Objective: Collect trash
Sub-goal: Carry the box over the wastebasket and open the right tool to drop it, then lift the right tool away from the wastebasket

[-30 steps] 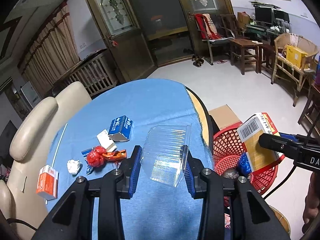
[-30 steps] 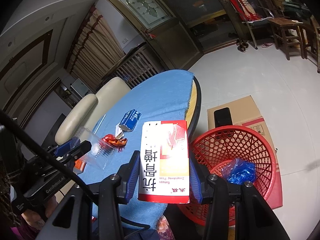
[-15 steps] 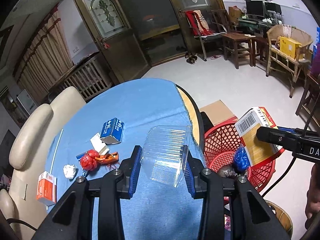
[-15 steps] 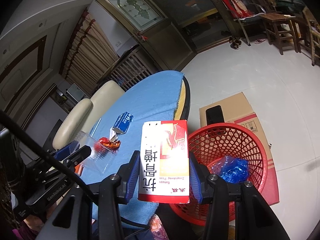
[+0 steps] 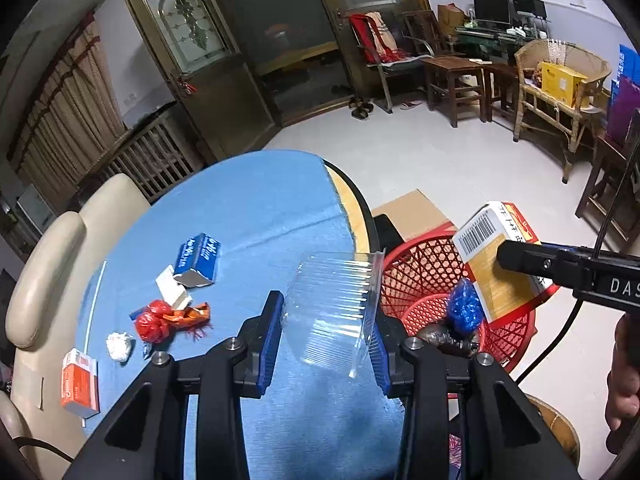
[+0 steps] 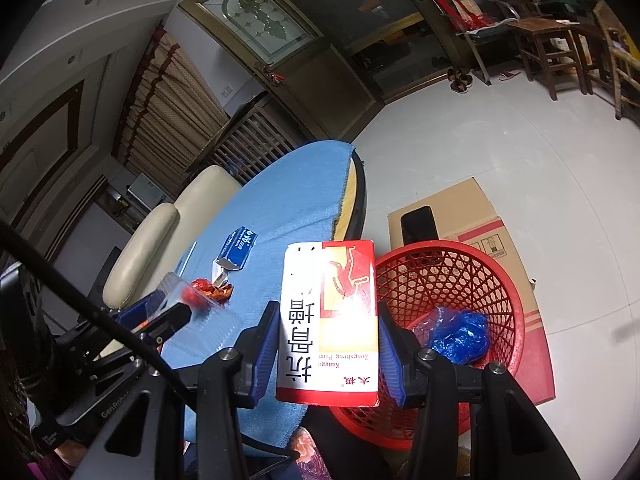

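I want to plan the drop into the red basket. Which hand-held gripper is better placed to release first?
Right. The right hand-held gripper holds the red-and-white box beside the red basket, while the left one holds its clear plastic container above the blue tablecloth.

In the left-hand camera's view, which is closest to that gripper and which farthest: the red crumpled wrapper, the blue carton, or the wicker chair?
From the left gripper, which holds a clear plastic tray:
1. Red crumpled wrapper, on the blue cloth just to its left.
2. Blue carton, farther up the table, also left.
3. Wicker chair, across the room at upper right, by far the farthest.
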`<state>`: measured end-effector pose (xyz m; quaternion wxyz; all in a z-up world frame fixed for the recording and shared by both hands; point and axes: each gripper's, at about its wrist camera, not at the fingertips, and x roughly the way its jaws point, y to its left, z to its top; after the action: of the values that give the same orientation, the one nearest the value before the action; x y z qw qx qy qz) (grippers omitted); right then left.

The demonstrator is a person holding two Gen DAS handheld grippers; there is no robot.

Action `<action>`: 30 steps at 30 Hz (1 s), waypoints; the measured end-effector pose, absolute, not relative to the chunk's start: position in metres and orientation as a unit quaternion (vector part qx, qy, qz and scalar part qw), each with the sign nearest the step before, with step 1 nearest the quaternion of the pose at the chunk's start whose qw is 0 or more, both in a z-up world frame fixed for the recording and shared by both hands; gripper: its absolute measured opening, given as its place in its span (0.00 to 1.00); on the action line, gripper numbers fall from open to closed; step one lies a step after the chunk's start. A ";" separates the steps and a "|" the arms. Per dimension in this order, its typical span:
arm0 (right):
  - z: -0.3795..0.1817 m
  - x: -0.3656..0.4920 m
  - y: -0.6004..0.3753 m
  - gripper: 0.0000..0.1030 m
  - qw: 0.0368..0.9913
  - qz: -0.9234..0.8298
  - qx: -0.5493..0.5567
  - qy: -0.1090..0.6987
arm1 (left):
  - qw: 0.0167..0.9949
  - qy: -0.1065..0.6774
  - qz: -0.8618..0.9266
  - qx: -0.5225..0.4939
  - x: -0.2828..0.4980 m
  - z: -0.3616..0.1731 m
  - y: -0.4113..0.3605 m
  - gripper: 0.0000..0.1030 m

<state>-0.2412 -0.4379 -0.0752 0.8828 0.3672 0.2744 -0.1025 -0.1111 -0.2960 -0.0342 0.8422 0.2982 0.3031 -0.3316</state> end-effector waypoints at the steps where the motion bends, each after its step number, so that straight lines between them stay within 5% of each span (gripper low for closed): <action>1: -0.076 -0.242 -0.439 0.48 0.882 -0.104 0.368 0.275 | 0.839 0.308 -0.335 0.298 -0.110 -0.036 -0.297 0.40; 10: -0.084 -0.247 -0.450 0.50 0.870 -0.122 0.387 0.282 | 0.811 0.355 -0.376 0.272 -0.107 -0.051 -0.304 0.40; 14: -0.087 -0.248 -0.456 0.58 0.862 -0.123 0.403 0.282 | 0.811 0.360 -0.376 0.268 -0.104 -0.054 -0.302 0.40; 30: -0.088 -0.243 -0.452 0.58 0.864 -0.129 0.395 0.283 | 0.826 0.365 -0.353 0.245 -0.086 -0.053 -0.276 0.40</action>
<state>-0.2432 -0.4520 -0.0879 0.8643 0.3953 0.2832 -0.1287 -0.0860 -0.2755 -0.0531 0.8258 0.2447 0.3653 -0.3532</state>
